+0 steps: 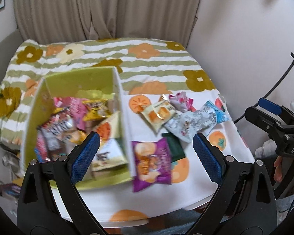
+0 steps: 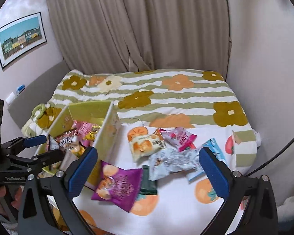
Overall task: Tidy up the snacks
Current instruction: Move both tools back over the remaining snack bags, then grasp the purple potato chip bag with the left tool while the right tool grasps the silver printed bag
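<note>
A green box (image 1: 72,82) (image 2: 88,110) holds several snack packets and stands on the left of a white cloth with orange fruit prints (image 1: 186,186) (image 2: 176,201). Loose on the cloth are a purple packet (image 1: 151,161) (image 2: 118,188), a dark green packet (image 1: 176,146) (image 2: 148,184), a cream packet (image 1: 158,115) (image 2: 145,145), a pink packet (image 2: 179,138), a pale crumpled packet (image 1: 188,124) (image 2: 170,161) and a light blue packet (image 1: 215,110) (image 2: 213,146). My left gripper (image 1: 145,154) is open and empty above the box edge and the purple packet. My right gripper (image 2: 147,170) is open and empty above the loose packets.
A striped flowered bedspread (image 1: 147,62) (image 2: 186,98) lies behind, with curtains (image 2: 137,23) and walls around. A framed picture (image 2: 20,39) hangs on the left wall. The right gripper shows at the right of the left wrist view (image 1: 274,121); the left gripper shows at the left of the right wrist view (image 2: 29,148).
</note>
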A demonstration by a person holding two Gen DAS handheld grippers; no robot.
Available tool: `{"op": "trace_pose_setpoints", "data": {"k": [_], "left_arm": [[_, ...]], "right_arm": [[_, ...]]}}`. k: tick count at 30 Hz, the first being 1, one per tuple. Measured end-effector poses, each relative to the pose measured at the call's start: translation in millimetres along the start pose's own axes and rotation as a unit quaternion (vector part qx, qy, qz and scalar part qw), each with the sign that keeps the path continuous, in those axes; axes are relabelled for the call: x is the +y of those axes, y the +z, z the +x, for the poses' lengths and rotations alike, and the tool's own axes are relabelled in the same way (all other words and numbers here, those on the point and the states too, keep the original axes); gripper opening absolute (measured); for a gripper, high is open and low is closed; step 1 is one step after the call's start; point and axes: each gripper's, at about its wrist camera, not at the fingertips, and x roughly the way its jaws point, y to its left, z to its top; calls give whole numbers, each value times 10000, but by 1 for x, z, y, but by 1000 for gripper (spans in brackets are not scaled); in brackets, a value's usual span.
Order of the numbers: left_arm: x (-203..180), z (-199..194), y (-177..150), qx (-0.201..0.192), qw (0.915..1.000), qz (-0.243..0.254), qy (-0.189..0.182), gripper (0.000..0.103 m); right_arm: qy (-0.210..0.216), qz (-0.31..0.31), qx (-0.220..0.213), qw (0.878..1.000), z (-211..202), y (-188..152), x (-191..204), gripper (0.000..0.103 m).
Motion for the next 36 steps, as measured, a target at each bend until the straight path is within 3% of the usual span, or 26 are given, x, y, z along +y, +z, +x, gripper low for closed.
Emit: {"op": "trace_pose_setpoints", "data": {"k": [8, 16, 26, 32, 36], "left_arm": [[-52, 43, -31, 178, 9968, -159, 757, 95], [-85, 103, -73, 535, 9861, -198, 1563, 95], [-82, 171, -83, 977, 9605, -306, 2587, 95], [-66, 195, -85, 1320, 9509, -603, 2735, 95], [-64, 196, -89, 1354, 9554, -651, 2543, 95]], "right_arm": [[359, -540, 350, 9973, 31, -8, -43, 103], [926, -896, 726, 9890, 77, -20, -64, 103], [1211, -1060, 1019, 9817, 121, -36, -76, 103], [1292, -1130, 1087, 9792, 130, -42, -76, 103], [1290, -1194, 1120, 9781, 135, -43, -74, 103]]}}
